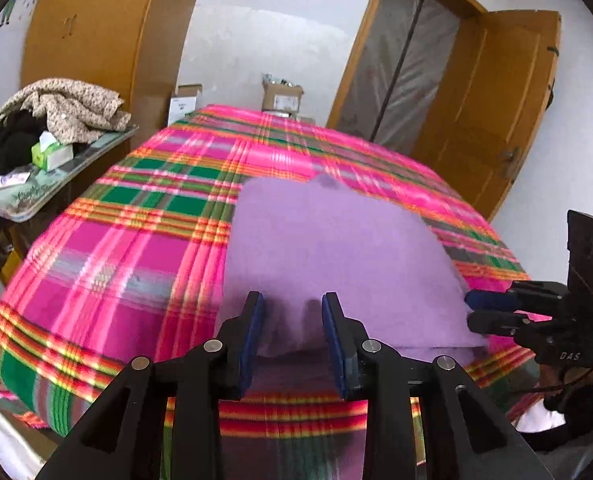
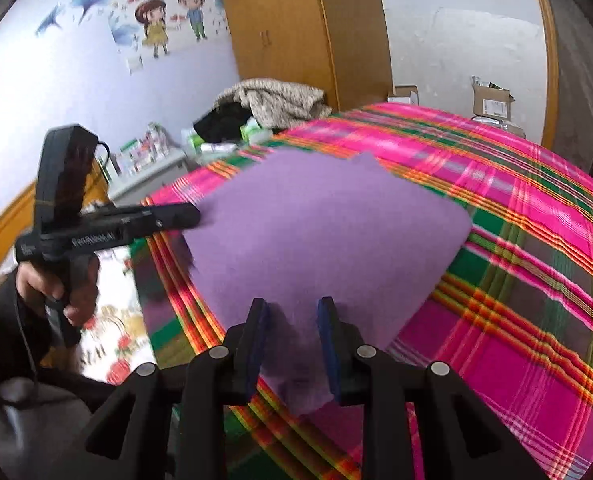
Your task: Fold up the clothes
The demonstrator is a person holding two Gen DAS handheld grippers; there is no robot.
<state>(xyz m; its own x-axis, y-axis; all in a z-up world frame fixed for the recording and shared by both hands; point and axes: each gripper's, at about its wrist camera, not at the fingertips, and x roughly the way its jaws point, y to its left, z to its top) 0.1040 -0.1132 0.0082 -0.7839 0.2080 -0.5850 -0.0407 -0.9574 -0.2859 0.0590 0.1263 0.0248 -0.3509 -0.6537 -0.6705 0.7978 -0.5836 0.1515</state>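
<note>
- The purple garment [image 1: 328, 248] lies flat on the bed, a folded panel near the bed's front edge, its near hem just short of that edge.
- A small tab or collar piece [image 2: 366, 160] sticks up at its far edge; both views are smeared there, so I cannot tell its exact shape.
- The left gripper [image 1: 293, 312] hangs over the near left part of the cloth with its blue-padded fingers [image 1: 254, 320] spread apart; purple fabric shows in the gap, but the pads do not press it together.
- From the right wrist camera that same tool reaches in from the left, its tip at the garment's left edge, held by the person's left hand [image 2: 62, 288] on a pistol-style grip.
- The right gripper [image 2: 292, 316] sits over the near right corner of the cloth, its fingers likewise parted, fabric between them and below, not clamped.
- In the left wrist view its two tips meet the garment's right edge; whether they touch the cloth I cannot tell.
- The plaid bedspread [image 1: 136, 216], pink, green and orange, covers the whole bed under the garment.
- Left of the bed a side table [image 1: 56, 184] carries a heap of speckled beige and black clothes [image 1: 64, 108] and small boxes.
- Beyond the bed's far end stand cardboard boxes [image 1: 282, 96] against the white wall.
- A wooden wardrobe [image 2: 296, 28] rises behind the table, and a wooden door [image 1: 500, 100] stands open on the right.
- Cartoon stickers [image 2: 172, 16] decorate the wall by the wardrobe.
</note>
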